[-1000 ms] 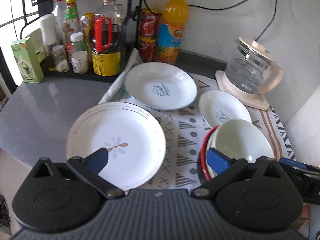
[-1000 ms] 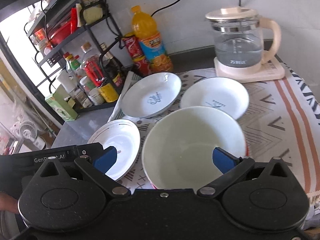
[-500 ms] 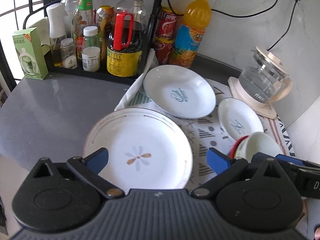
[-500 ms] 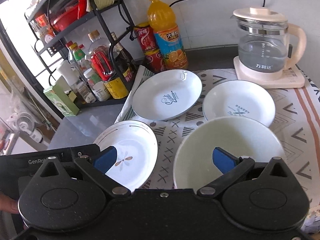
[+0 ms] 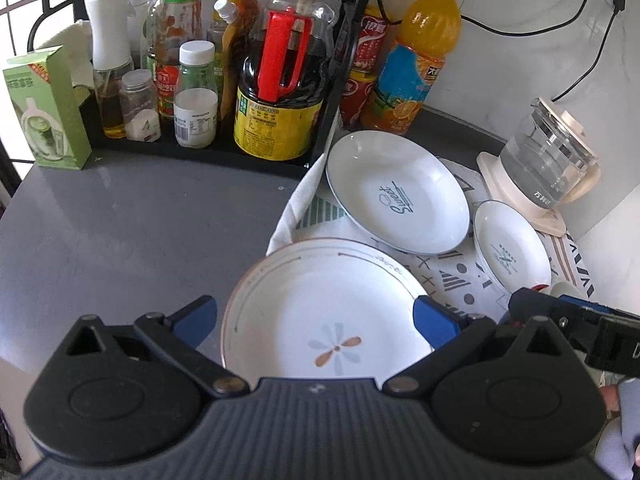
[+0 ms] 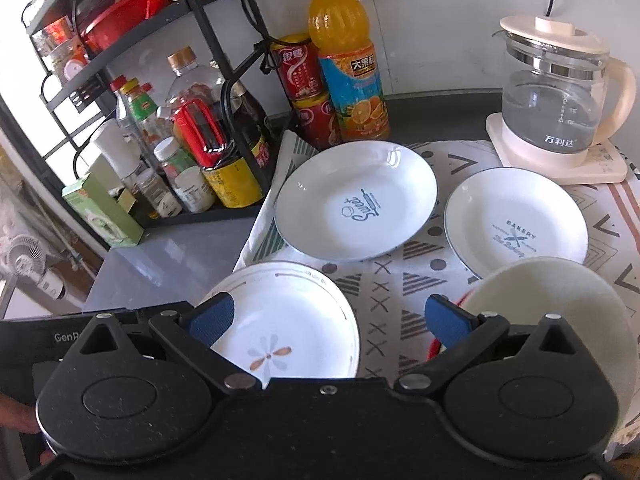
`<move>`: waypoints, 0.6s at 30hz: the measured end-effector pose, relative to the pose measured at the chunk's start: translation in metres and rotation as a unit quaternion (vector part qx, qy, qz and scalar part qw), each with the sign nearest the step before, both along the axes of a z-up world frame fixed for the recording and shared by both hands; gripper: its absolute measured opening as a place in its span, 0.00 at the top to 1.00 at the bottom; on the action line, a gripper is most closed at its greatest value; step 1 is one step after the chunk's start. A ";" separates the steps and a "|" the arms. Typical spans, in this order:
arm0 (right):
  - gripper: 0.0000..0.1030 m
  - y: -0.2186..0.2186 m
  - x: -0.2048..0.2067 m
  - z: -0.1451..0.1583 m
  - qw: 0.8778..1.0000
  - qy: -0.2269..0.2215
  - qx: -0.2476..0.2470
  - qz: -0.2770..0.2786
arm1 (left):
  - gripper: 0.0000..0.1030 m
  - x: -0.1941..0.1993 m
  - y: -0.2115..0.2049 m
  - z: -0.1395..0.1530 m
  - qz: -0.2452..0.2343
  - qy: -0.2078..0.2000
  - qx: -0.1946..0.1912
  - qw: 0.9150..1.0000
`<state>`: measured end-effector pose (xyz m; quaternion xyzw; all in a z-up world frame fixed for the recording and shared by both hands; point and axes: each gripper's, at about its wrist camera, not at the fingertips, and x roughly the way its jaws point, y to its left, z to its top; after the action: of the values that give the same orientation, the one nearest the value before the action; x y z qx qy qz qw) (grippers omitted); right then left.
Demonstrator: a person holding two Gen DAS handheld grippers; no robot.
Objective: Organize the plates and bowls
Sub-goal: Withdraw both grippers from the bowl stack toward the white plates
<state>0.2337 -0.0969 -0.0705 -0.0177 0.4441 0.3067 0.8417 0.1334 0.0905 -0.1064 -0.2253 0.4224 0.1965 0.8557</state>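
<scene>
The left gripper [image 5: 316, 316] is held over the flower plate [image 5: 320, 312], jaws spread. The right gripper [image 6: 328, 320] is likewise spread, with the cream bowl [image 6: 560, 312] seen beside its right jaw.

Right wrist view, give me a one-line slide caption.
Open right gripper above a patterned cloth holding three white plates, a cream bowl at right and a glass kettle behind.

Lying flat on the patterned cloth — flower plate [image 6: 280, 320] nearest, "Sweet" plate [image 6: 355, 199] behind it, "Bakery" plate [image 6: 516, 222] off to the right. Sitting tilted at bottom right — cream bowl [image 6: 560, 304], red rim beneath.
</scene>
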 end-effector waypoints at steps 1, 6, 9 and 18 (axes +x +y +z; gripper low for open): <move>0.01 0.003 0.001 0.000 1.000 0.000 0.000 -0.005 | 0.00 0.002 0.004 0.000 -0.004 -0.001 0.000 1.000; 0.05 0.016 0.005 -0.006 1.000 0.002 0.004 -0.029 | 0.00 0.012 0.021 -0.004 -0.025 -0.004 -0.003 1.000; 0.07 0.021 0.008 -0.010 0.999 0.004 0.005 -0.044 | 0.01 0.020 0.031 -0.006 -0.035 -0.006 -0.006 0.999; 0.31 0.026 0.034 -0.032 0.993 0.039 0.030 -0.106 | 0.03 0.054 0.055 -0.012 -0.067 -0.036 -0.029 0.997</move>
<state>0.2674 -0.0711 -0.1027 0.0671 0.4665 0.2295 0.8516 0.1874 0.1450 -0.1183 -0.2285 0.4106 0.1182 0.8748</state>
